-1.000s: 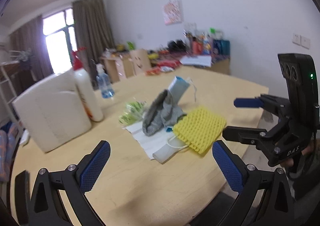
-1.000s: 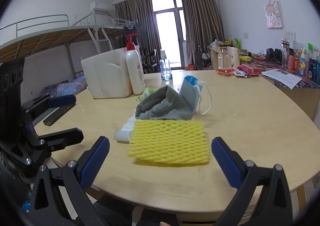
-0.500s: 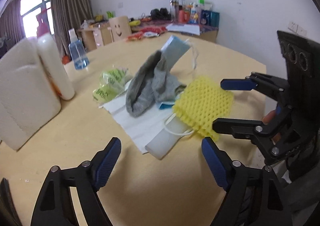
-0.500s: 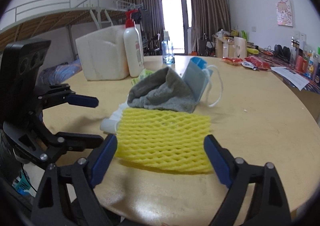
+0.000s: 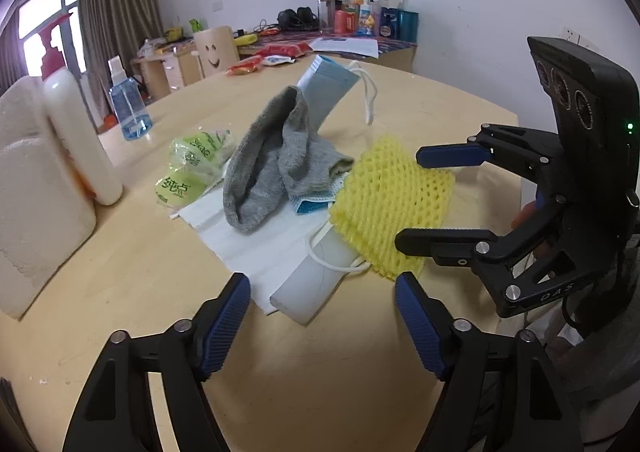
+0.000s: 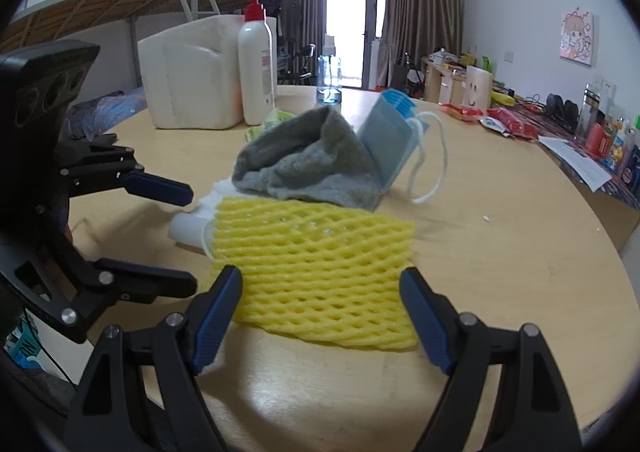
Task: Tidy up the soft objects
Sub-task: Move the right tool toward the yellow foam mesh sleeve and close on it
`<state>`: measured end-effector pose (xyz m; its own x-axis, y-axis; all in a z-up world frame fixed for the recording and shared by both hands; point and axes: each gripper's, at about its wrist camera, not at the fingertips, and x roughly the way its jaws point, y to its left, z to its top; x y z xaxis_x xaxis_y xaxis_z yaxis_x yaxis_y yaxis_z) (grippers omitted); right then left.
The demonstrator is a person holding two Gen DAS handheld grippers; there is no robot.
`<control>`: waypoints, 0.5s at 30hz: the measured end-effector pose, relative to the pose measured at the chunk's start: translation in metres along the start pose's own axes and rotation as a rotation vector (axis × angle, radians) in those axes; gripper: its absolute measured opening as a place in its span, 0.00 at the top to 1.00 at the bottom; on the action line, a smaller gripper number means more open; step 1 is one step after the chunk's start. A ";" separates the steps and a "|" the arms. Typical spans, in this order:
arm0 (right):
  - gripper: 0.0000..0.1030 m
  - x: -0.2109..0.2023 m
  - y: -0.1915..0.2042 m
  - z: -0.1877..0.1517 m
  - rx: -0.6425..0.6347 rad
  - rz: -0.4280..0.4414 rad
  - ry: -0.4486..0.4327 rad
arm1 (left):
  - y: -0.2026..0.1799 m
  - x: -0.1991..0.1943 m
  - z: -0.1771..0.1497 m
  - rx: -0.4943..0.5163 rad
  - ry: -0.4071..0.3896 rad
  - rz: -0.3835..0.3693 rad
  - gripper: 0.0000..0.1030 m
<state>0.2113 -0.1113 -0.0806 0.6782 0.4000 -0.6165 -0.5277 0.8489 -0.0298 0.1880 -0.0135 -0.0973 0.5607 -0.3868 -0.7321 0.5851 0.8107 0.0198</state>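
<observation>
Step in hand: approach, nothing gripped yet.
Right claw [image 6: 320,312] – jaws wide but closing, straddling near edge of yellow foam net [image 6: 316,264], pads not yet pressing.
Left claw [image 5: 322,322] – also closing, empty, aimed at white mask [image 5: 304,284] on bench [image 5: 280,392].
Beyond: grey sock [image 5: 276,167] heaped over blue mask [image 5: 328,87].
Next, likely: lower, pinch net edge, lift clear of heap.

Left wrist view low over the tabletop [image 5: 120,252], facing the poster wall, right wrist view close, facing the window, both sharing the yellow foam net [image 5: 394,203].
</observation>
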 end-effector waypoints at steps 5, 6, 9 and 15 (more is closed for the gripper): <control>0.21 0.003 0.000 0.002 -0.013 0.005 0.015 | 0.005 0.006 0.001 -0.017 0.025 -0.019 0.37; 0.25 0.002 -0.001 0.002 -0.011 0.010 0.016 | 0.006 0.006 0.001 -0.019 0.024 -0.019 0.38; 0.43 -0.001 -0.005 0.002 -0.008 -0.009 0.017 | 0.007 0.006 0.002 -0.018 0.022 -0.012 0.42; 0.76 -0.006 -0.015 -0.001 0.004 -0.043 0.017 | 0.005 0.003 0.000 -0.015 0.016 -0.024 0.60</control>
<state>0.2145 -0.1264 -0.0777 0.6918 0.3569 -0.6277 -0.4960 0.8666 -0.0539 0.1925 -0.0109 -0.1000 0.5370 -0.3990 -0.7433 0.5893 0.8079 -0.0079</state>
